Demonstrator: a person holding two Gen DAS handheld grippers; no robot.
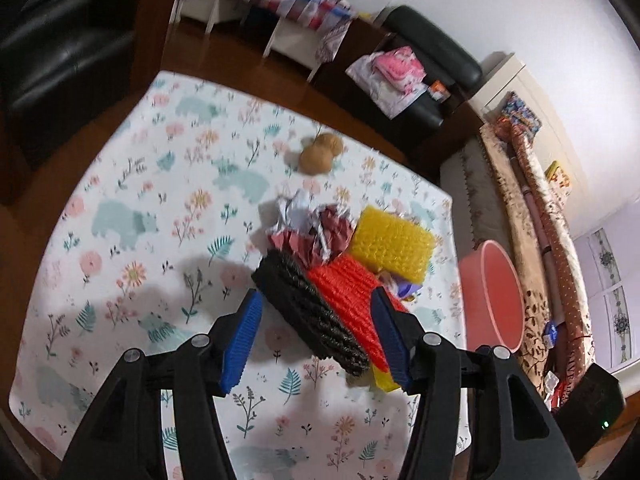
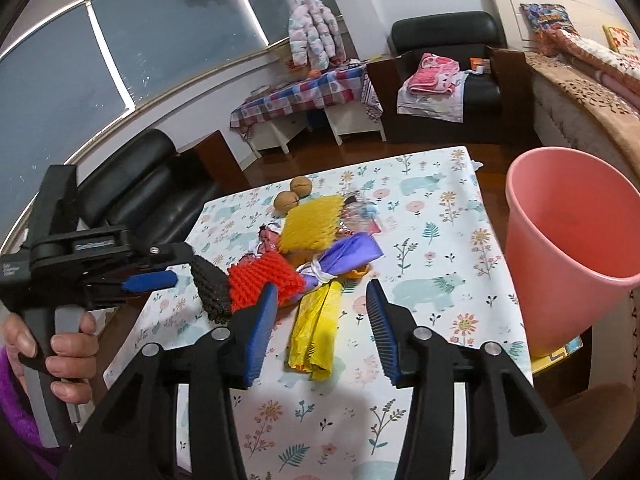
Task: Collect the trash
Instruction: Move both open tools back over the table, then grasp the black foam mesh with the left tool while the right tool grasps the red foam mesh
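So the trash is all heaped mid-table on the floral cloth (image 2: 436, 240): black foam net (image 1: 308, 312), red foam net (image 1: 348, 292), yellow bubble wrap (image 1: 392, 240) and a yellow plastic bag (image 2: 316, 328). The left gripper (image 1: 316, 332) is spread wide around both nets, gripping nothing. The right gripper (image 2: 320, 320) hangs released over the yellow bag, with the pink plastic bin (image 2: 568, 248) just off the table edge.

Two walnuts (image 2: 293, 195), one pink bin (image 2: 568, 248)
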